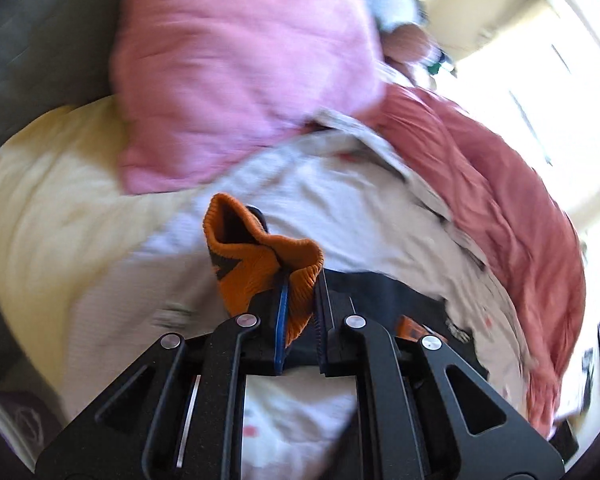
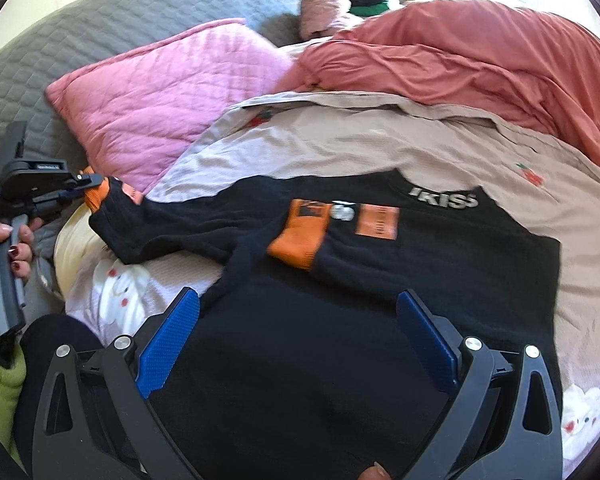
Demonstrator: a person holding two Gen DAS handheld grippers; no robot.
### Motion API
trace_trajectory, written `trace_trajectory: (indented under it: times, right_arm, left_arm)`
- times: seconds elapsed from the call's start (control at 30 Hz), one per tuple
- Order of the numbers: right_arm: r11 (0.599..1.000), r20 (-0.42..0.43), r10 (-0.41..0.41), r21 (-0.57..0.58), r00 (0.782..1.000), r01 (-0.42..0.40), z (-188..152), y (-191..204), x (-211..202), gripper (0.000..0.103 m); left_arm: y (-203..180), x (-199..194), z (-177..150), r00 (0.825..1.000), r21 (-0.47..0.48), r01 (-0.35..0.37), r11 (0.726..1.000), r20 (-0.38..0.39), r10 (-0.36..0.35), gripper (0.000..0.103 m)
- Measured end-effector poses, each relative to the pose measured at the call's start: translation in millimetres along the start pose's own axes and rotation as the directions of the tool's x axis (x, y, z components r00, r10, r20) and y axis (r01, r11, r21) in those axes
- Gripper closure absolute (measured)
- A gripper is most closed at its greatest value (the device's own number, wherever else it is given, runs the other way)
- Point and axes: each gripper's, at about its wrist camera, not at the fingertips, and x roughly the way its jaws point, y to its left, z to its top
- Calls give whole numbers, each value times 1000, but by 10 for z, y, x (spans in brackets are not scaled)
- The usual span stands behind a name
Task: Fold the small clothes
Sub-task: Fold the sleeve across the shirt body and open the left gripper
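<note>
A small black sweater (image 2: 340,300) with orange cuffs lies on the bed sheet (image 2: 380,144). One sleeve is folded across its chest, its orange cuff (image 2: 296,246) beside the orange patches. My left gripper (image 1: 300,292) is shut on the other sleeve's orange cuff (image 1: 252,256) and holds it out to the sweater's left; it also shows in the right wrist view (image 2: 90,184). My right gripper (image 2: 300,340) is open and empty, just above the sweater's lower body.
A pink quilted pillow (image 2: 172,96) lies behind the sweater at the left. A salmon blanket (image 2: 480,52) is bunched at the back right. A grey quilt (image 2: 100,20) covers the far left. A cream pillow (image 1: 60,200) lies under the pink one.
</note>
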Motion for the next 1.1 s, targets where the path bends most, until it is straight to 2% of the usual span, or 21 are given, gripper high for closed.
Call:
trace_trajectory:
  times: [0.07,0.2,0.3,0.6,0.8,0.83,0.9,1.0,1.07,1.1]
  right_arm:
    - [999,7,-20,43,1000,20,-8,-178,-46,5]
    - [991,22,-65,117,998,62,-28,-510,-132,5]
    - [981,23,-102,168,995,97,-66,-757,-190,5]
    - [950,-24,-201,241,979,201,-230,-1173,-190,5]
    - [948,-60,-225,218,973,232,-264,-1122,-83,5]
    - [949,-66,-226,212,972,235,-264,-1099,-64,5]
    - [951,-74,-226,200,971,236,-249,-1049,-24,5]
    - [957,-87,-223,173,971,235,-220,-956,50,5]
    - [962,-97,-210,157,973,224,-176,-868,139,5]
    - [965,-103,-200,154,975,214,-149,-826,182,5]
  left_arm:
    - [-292,93,-56,999,52,36,998,-22,-35,98]
    - [-868,425,-256,994,163,74,984,-88,-61,98]
    - [-1147,732,-440,988,226,88,970,-146,-55,98]
    - [-1406,1261,-870,963,306,146,941,-262,-64,97]
    - [-1437,1478,-1066,926,333,237,913,-362,-108,92]
    - [-1468,1474,-1089,920,348,253,903,-374,-114,88]
    - [-1515,1412,-1086,916,368,284,885,-377,-137,83]
    - [-1525,1242,-897,916,347,328,879,-344,-207,80]
    - [-1505,1146,-736,932,354,312,882,-294,-212,68]
    - [-1487,1114,-670,942,362,292,886,-269,-200,66]
